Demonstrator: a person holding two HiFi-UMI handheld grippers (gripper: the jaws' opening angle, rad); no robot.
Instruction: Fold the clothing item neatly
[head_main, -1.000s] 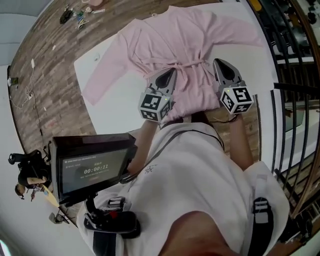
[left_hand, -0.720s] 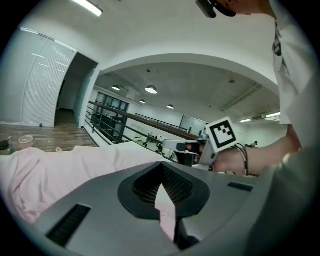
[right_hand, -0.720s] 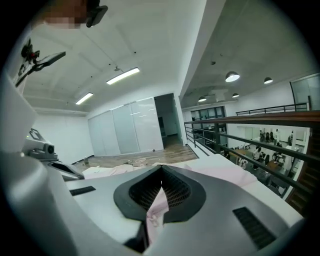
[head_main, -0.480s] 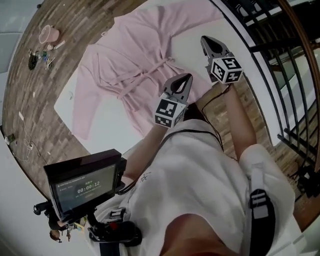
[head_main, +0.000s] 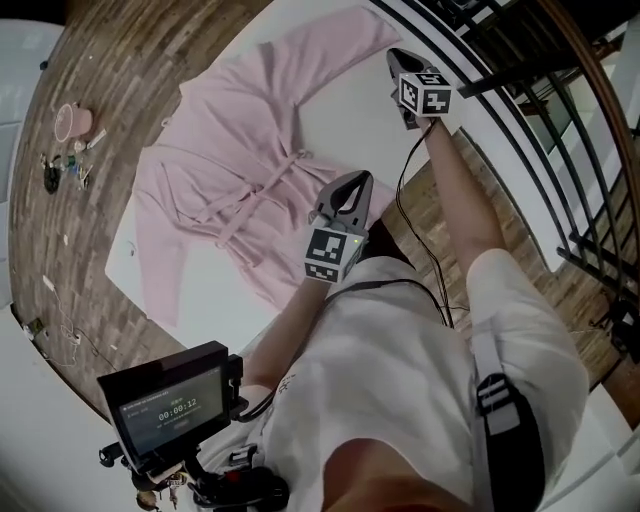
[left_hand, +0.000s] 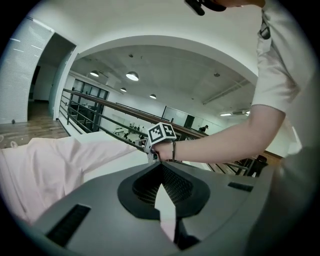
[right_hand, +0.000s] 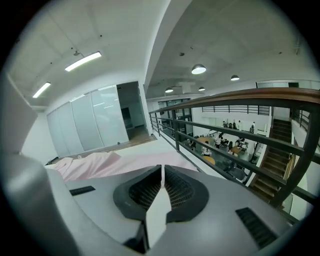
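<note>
A pink robe (head_main: 235, 160) lies spread flat on a white table (head_main: 345, 120), its belt tied at the waist and both sleeves out. My left gripper (head_main: 358, 180) hovers shut and empty just off the robe's near side edge. In the left gripper view the robe (left_hand: 45, 167) fills the left, and the closed jaws point past it at the right hand's marker cube (left_hand: 161, 133). My right gripper (head_main: 393, 56) is shut and empty, stretched out beside the end of the far sleeve. The sleeve (right_hand: 90, 164) lies ahead and left of its closed jaws in the right gripper view.
A black railing (head_main: 520, 100) runs close along the table's right side, with a drop behind it (right_hand: 235, 145). On the wooden floor at left sit a pink cup (head_main: 70, 120) and small loose items (head_main: 55, 172). A screen on a stand (head_main: 165, 400) is at lower left.
Both grippers have left the robe's hem. The right one has swung out toward the far sleeve end, and the left one has moved along the robe's side. The head view has turned.
</note>
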